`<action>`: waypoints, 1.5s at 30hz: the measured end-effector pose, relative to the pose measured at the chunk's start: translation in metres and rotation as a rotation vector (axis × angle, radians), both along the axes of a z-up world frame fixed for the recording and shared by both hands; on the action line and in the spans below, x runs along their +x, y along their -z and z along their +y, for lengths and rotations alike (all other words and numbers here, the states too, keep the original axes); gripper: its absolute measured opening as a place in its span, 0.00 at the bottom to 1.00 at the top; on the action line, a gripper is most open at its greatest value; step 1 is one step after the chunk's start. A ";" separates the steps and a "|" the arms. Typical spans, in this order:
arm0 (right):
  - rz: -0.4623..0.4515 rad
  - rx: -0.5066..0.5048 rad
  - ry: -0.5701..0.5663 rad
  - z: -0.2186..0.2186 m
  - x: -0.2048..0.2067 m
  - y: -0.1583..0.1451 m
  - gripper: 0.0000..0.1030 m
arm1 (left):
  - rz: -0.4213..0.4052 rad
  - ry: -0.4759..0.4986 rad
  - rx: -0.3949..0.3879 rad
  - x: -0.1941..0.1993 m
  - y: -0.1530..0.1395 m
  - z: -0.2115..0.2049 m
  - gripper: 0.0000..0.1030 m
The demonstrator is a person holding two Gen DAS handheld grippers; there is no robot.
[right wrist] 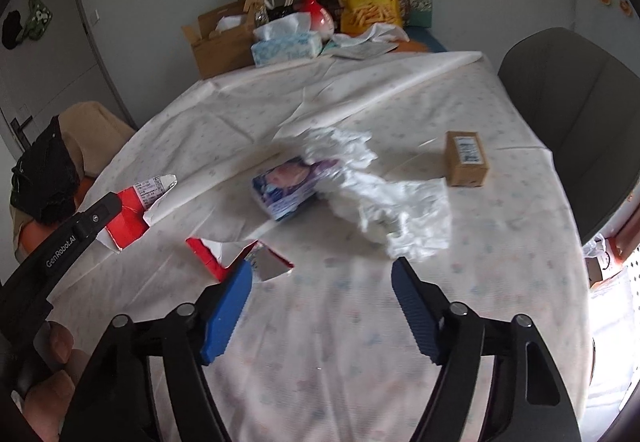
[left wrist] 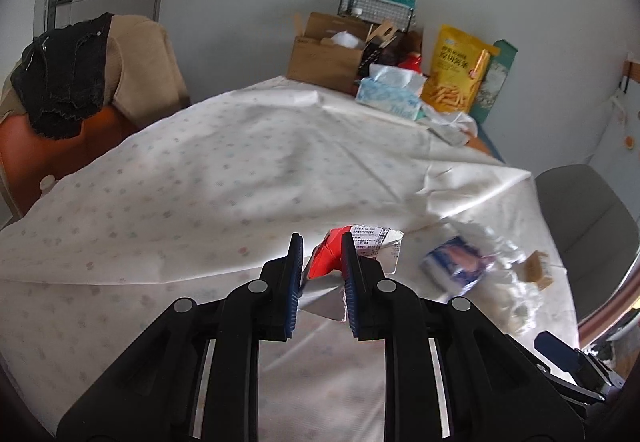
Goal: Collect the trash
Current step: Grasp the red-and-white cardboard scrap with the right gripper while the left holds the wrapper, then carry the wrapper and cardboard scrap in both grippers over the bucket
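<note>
Your left gripper (left wrist: pixel 322 266) clamps red carton scrap (left wrist: pixel 326 256). Right gripper (right wrist: pixel 322 284) wide, empty; second red scrap (right wrist: pixel 240 256) at its left fingertip. Shift left, straddle, close.

Materials and finishes ahead of the grippers

Tablecloth (right wrist: pixel 320 342): matt printed cloth, creased. Red carton piece (left wrist: pixel 326 256) between left gripper (left wrist: pixel 322 266) pads: glossy card, silvery foil lining. Beyond right gripper (right wrist: pixel 320 282): crumpled white tissue (right wrist: pixel 384 198), matt brown cardboard box (right wrist: pixel 466 158).

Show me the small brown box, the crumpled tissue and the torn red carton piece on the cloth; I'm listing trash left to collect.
small brown box (right wrist: pixel 466 158): right wrist view, top face.
crumpled tissue (right wrist: pixel 396 210): right wrist view, middle.
torn red carton piece (right wrist: pixel 208 254): right wrist view, red side.
</note>
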State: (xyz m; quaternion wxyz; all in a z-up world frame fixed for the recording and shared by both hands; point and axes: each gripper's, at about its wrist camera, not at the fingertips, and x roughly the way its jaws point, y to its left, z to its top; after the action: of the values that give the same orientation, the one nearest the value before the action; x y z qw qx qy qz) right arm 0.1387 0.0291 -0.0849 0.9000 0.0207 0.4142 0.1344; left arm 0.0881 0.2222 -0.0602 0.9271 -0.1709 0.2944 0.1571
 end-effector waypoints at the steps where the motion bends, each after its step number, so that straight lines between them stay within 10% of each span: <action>1: 0.006 -0.003 -0.008 0.005 0.002 0.003 0.66 | 0.008 -0.001 0.001 0.001 0.003 0.001 0.19; 9: 0.021 -0.024 -0.032 0.027 0.012 0.015 0.59 | 0.081 -0.026 0.050 0.009 0.018 0.010 0.19; 17: 0.055 -0.008 -0.077 0.035 0.017 0.022 0.08 | 0.094 -0.015 0.068 0.012 0.018 0.005 0.19; 45: -0.137 0.014 0.110 -0.110 -0.038 -0.055 0.04 | -0.021 0.175 0.092 0.003 -0.037 -0.138 0.19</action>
State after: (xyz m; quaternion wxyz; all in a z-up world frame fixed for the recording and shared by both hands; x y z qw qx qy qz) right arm 0.1006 -0.0807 -0.0296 0.9321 0.0402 0.3489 0.0887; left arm 0.0907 0.0843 -0.0231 0.9471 -0.1035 0.2909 0.0872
